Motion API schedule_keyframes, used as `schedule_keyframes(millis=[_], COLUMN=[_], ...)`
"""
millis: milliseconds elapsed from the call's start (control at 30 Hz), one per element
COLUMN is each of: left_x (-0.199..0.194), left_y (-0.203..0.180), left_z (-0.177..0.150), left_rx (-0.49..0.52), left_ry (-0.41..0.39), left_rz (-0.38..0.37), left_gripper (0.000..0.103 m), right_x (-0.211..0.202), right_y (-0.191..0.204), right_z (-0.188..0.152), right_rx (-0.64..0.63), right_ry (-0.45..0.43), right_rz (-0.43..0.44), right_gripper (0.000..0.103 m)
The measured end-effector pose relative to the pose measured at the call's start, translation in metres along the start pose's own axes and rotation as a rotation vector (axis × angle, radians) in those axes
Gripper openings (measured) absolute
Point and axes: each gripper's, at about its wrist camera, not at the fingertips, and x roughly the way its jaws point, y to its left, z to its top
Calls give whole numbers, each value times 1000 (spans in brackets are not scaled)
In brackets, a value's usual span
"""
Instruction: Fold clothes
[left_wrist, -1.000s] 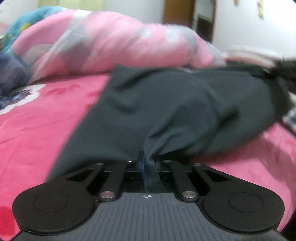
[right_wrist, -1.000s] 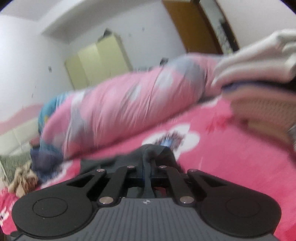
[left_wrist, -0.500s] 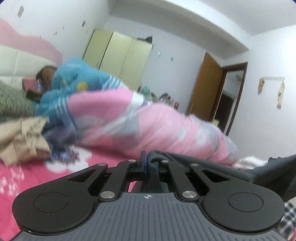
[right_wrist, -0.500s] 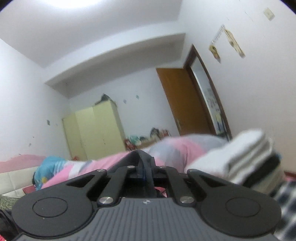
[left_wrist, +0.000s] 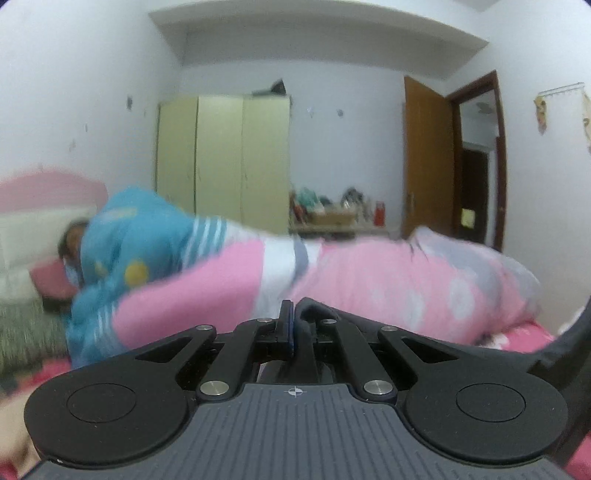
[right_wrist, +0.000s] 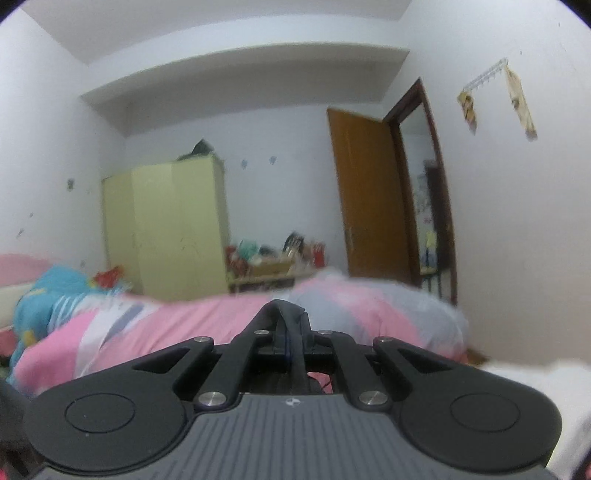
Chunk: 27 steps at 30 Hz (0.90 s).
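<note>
Lifting clear of the bed (left_wrist: 532, 334), both views had swung from the mattress to the wardrobe (left_wrist: 223, 162). The left gripper (left_wrist: 293, 325) and right gripper (right_wrist: 290, 328) each pinched the dark garment (left_wrist: 314, 314), now raised and spread for folding.

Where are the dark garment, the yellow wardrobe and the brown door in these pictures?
dark garment (right_wrist: 291, 317): right wrist view, bunched fold above the fingers.
yellow wardrobe (left_wrist: 221, 162): left wrist view, middle door panel.
brown door (right_wrist: 364, 195): right wrist view, centre of the door leaf.
</note>
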Motion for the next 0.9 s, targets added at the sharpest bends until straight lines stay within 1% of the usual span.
schedule_keyframes(millis=[33,100,133,200,267,333,433,500,567,633,700,767,833,867,900], left_x=[1,-14,-23,-41,-65,-91,-136,-167,-195,-217,-234,-247,-256,-258,-259], left_y=[2,8,11,16,22,28,35,39,41,42,42,44,54,57,60], left_z=[14,31,38,47,37,16,-35,-75,-122,-171,-220,-266,-298,-311,-317], left_rx=[-1,4,10,26,57,94,163,202,220,225,218,168,108,82,58], left_ry=[-36,-109,-145,-206,-227,-228,-187,-137,-57,42,155,305,435,483,511], left_rz=[2,-10,-18,-36,-67,-101,-148,-177,-208,-222,-227,-226,-241,-240,-236], left_gripper=[1,1,1,1,1,1,1,1,1,1,1,1,1,1,2], right_x=[1,1,-6,-26,-52,-75,-113,-143,-174,-208,-237,-260,-278,-282,-286], right_y=[3,7,6,0,-13,-25,-43,-55,-65,-75,-81,-88,-95,-98,-100], right_z=[13,40,49,56,51,33,-10,-45,-82,-131,-181,-230,-273,-288,-298], right_rx=[12,33,33,28,37,26,14,5,10,35,45,77,117,133,146], right_ry=[-34,-105,-147,-219,-259,-269,-231,-179,-114,-14,96,236,371,430,475], right_rz=[5,14,21,44,85,132,205,250,296,335,345,334,317,301,286], right_gripper=[2,2,2,2,2,2,2,2,2,2,2,2,3,3,3])
